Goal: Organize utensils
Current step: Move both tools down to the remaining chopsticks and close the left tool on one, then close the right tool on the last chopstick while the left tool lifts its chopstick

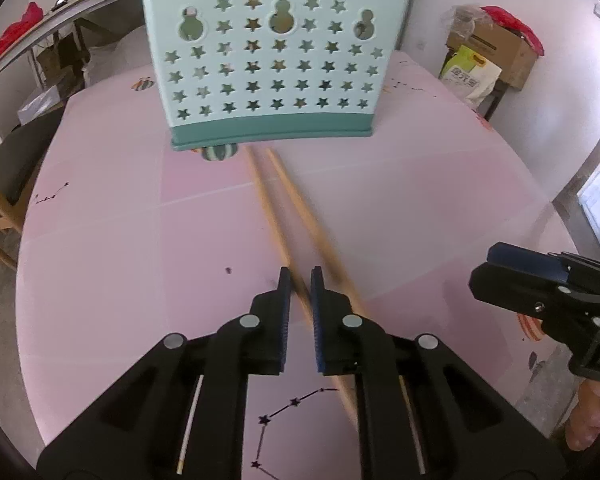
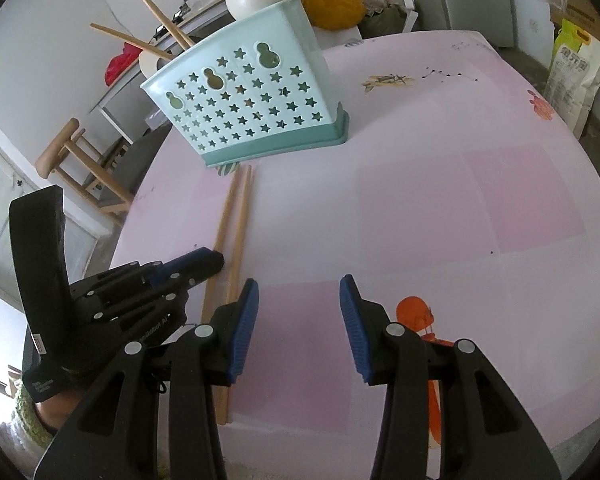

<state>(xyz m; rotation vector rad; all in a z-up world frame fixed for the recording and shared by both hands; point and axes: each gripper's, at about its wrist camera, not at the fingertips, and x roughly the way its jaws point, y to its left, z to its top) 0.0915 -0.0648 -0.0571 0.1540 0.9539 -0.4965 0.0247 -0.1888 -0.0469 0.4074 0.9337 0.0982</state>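
Note:
Two wooden chopsticks [image 1: 284,208] lie on the pink table [image 1: 120,220], running from near me to the foot of a light blue utensil holder [image 1: 268,64] with star holes. My left gripper [image 1: 299,280] has its jaws narrowed around one chopstick, which passes between the pads. In the right wrist view the chopsticks [image 2: 236,216] lie left of my right gripper [image 2: 299,292], which is open and empty above the table. The left gripper [image 2: 204,264] shows there at the chopsticks. The holder [image 2: 252,96] has two chopsticks and a white ladle in it.
A wooden stool [image 2: 72,160] stands beyond the table's left edge. A cardboard box [image 1: 496,48] and a white bag [image 1: 468,76] sit beyond the far right edge. The right gripper shows at the right edge of the left wrist view [image 1: 540,288].

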